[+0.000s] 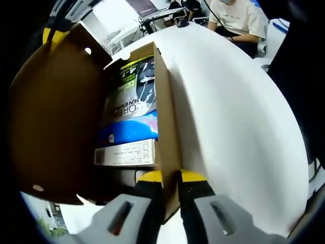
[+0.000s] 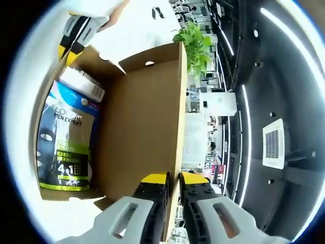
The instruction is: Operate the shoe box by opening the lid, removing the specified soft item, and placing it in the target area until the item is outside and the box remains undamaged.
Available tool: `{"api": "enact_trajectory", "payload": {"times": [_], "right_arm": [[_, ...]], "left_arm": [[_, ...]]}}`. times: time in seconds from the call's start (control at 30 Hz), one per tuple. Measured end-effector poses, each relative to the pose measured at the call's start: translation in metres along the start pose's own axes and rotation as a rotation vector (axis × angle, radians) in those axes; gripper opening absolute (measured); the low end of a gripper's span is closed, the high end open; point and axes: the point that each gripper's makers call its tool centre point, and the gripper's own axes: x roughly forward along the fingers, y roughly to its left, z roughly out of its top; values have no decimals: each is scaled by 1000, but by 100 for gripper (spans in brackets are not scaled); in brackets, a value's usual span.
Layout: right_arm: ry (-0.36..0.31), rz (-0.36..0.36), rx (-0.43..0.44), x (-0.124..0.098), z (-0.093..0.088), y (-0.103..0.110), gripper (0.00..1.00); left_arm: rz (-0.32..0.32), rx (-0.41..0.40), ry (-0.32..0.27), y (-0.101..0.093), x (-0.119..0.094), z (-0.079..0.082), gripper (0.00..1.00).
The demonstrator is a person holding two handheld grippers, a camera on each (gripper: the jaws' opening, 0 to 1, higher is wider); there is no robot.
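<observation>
A brown cardboard shoe box stands on a white table, its lid swung wide open. My left gripper is shut on the box's side wall. My right gripper is shut on the free edge of the lid and also appears in the left gripper view as the right gripper at the lid's far edge. Inside lies a soft L'Oreal Men Expert pouch, black, blue and green, also seen as the pouch. The left gripper shows at the box's far wall.
The white table spreads beside the box. A white label sits on the box end. A person sits beyond the table. A green plant and ceiling lights show past the lid.
</observation>
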Motion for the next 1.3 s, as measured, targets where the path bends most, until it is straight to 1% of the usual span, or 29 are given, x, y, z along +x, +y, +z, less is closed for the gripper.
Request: {"api": "enact_trajectory", "payload": {"times": [0.1,0.13,0.2,0.33,0.5,0.67,0.8,0.87,0.9,1.03,1.2,1.3], "right_arm": [[-7,80,29,12,-5,-4,6],[-6,88,32,14,-5,-5,6],[-9,126,55,22,-8,-7,6],[-11,190,74,37,-11,-10,5],[-18,238,95,52,-16,-12,4],[-31,299,135,58,-17,-12,4],[-31,341,140,64,-18,-12,4],[-32,378,164,69,-19,-11,4],[-31,392,178,71,-19,-10,4],[-9,453,169,85,-22,-8,4],[6,566,200,102,-27,-2,4],[12,591,199,109,-29,0,4]], "left_arm": [[-2,-7,-1,0,0,0,8],[-1,-10,-1,1,1,-1,8],[-3,-9,-2,1,1,-1,8],[-10,-17,-13,1,0,-1,7],[-17,-30,-20,3,0,0,7],[-11,-32,-9,3,0,0,7],[-9,-45,-7,4,-1,-1,7],[-6,-43,-4,4,-1,-1,7],[-5,-43,-1,3,-1,-1,7],[-6,-38,-2,3,-2,-1,7],[-8,-36,-6,-1,-3,0,7],[-12,-36,-12,-5,-5,2,7]]}}
